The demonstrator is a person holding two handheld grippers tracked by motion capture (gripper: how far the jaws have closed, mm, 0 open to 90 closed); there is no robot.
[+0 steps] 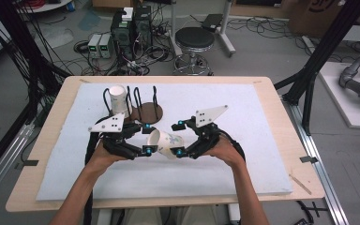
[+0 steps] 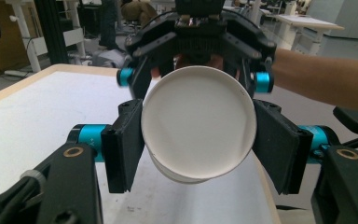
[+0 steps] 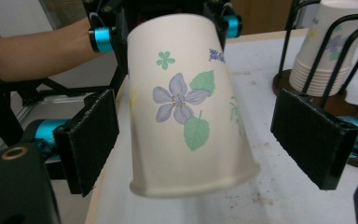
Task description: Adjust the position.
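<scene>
Flower-printed white paper cup hangs on its side above the white counter between both grippers, apparently mid-handover; the left gripper has its jaws pinching the cup's base, while the right gripper has its jaws spread clear around the rim end.

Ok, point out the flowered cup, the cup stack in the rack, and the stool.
flowered cup (image 3: pixel 182 107), right gripper view, printed side wall.
cup stack (image 1: pixel 118 99), high view, top cup's side.
stool (image 1: pixel 195 37), high view, black seat.
</scene>
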